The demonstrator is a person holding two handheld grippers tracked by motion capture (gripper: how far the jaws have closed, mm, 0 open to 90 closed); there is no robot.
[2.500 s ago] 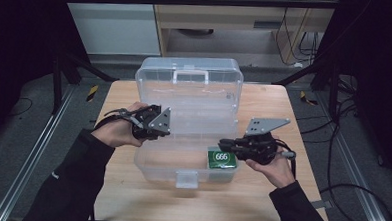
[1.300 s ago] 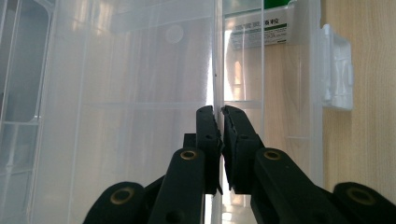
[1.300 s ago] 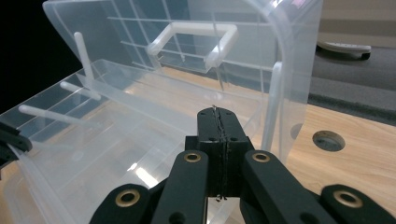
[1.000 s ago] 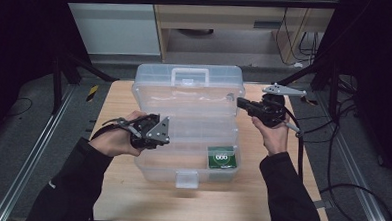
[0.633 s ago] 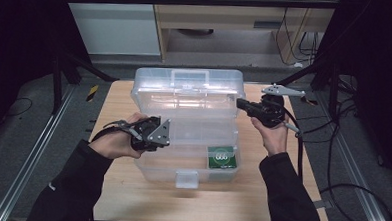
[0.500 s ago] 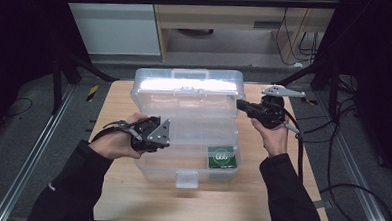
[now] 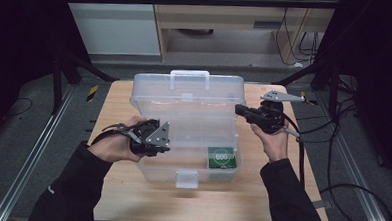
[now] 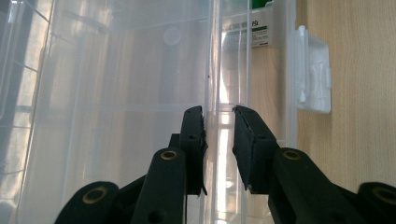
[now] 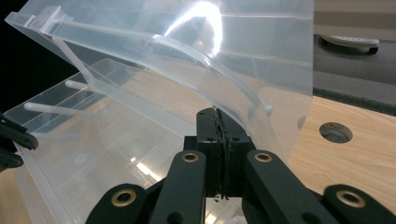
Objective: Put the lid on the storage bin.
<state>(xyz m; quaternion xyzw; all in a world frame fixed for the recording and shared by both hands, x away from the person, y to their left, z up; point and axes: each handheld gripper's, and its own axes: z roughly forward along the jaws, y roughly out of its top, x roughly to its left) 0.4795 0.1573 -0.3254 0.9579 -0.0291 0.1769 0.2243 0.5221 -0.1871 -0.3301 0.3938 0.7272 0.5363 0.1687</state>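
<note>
From the high view, a clear plastic box [image 7: 182,140] is sitting on the wooden counter [image 7: 130,197], its lid [image 7: 189,97] standing half raised; a green packet [image 7: 222,157] reading "600" is lying in the front right corner. The left claw [image 7: 155,139] is meeting the box's left wall. In the left gripper view, its jaws are straddling that wall, slightly parted. In the right gripper view, the right claw [image 9: 219,116] is pinching the lid's edge, jaws closed
</note>
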